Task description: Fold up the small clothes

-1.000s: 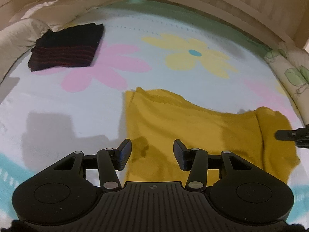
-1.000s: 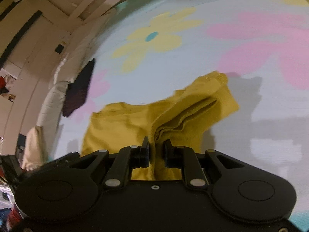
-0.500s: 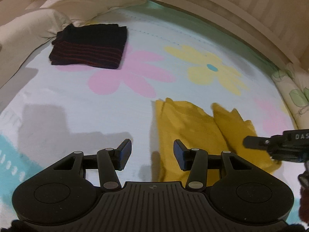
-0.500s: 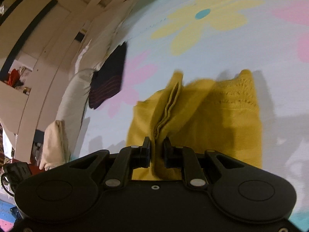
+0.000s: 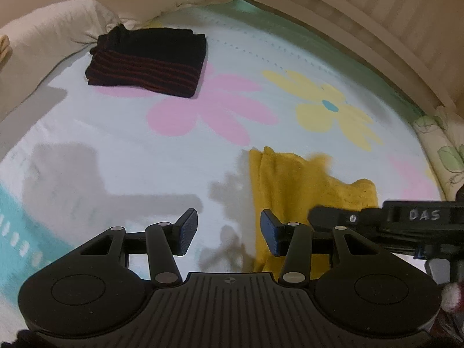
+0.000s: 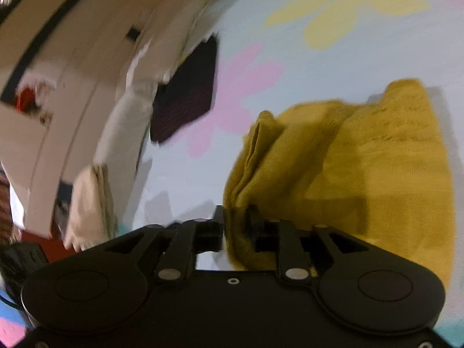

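A mustard-yellow garment [image 5: 290, 185] lies partly folded on the flowered sheet, also in the right wrist view [image 6: 377, 168]. My right gripper [image 6: 236, 221] is shut on a bunched edge of the yellow garment and carries it leftward over the rest of the cloth. It shows in the left wrist view [image 5: 314, 216] as a black arm coming in from the right over the garment. My left gripper [image 5: 229, 230] is open and empty, hovering just left of the garment's left edge.
A folded black garment with red stripes [image 5: 148, 62] lies at the far left of the bed, also in the right wrist view [image 6: 185, 92]. White pillows [image 5: 43, 43] line the left edge. A patterned bumper [image 5: 440, 150] lines the right. A wooden bed rail [image 5: 348, 14] runs behind.
My right gripper has carried the yellow garment's right side leftward over the rest, making it narrower. My left gripper has drawn back to the left, off the cloth, still open.
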Demonstrator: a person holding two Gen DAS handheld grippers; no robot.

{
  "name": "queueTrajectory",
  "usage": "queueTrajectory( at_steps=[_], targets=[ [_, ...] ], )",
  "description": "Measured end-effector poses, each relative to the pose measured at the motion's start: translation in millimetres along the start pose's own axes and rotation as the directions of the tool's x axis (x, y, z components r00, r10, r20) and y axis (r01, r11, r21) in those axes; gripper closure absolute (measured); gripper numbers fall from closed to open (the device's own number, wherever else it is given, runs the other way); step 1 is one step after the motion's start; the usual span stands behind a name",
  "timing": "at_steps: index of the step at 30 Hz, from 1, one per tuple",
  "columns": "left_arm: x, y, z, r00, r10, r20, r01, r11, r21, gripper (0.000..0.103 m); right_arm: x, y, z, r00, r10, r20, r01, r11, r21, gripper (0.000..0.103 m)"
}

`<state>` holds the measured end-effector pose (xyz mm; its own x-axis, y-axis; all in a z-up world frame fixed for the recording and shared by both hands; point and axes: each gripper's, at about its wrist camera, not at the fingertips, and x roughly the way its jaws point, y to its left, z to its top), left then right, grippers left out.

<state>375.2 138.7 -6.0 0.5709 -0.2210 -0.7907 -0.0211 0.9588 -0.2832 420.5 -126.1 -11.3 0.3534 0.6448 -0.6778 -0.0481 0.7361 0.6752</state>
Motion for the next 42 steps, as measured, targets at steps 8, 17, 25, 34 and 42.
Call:
queueTrajectory(
  at_steps=[8,17,25,34,42],
  targets=[
    [3.9,-5.0,-1.5,1.0,-0.014,0.0,0.014,1.0,0.005,0.056,-36.9,4.3,4.7,0.989,0.123,0.076,-0.12,0.992,-0.04,0.061],
    [7.5,-38.8,-6.1,0.998,-0.07,-0.003,0.07,0.995,0.072,0.056,-80.4,-50.8,-9.8,0.987,-0.049,0.152,0.053,0.998,-0.023,0.061],
    [7.0,-58.6,-4.6,0.996,-0.092,0.008,0.09,0.99,0.109,0.056,-47.4,-37.1,-50.2,0.999,0.027,0.038,-0.023,0.994,-0.11,0.061],
    [18.1,-79.4,-26.9,0.983,-0.159,-0.091,0.176,0.958,0.227,0.056,-11.8,4.6,-80.6,0.982,0.122,-0.144,-0.152,0.965,-0.216,0.061],
    [18.1,-67.4,-46.9,0.978,-0.135,-0.159,0.177,0.94,0.291,0.056,-62.2,-15.9,-63.0,0.998,0.01,-0.068,-0.027,0.967,-0.255,0.061]
  ],
)
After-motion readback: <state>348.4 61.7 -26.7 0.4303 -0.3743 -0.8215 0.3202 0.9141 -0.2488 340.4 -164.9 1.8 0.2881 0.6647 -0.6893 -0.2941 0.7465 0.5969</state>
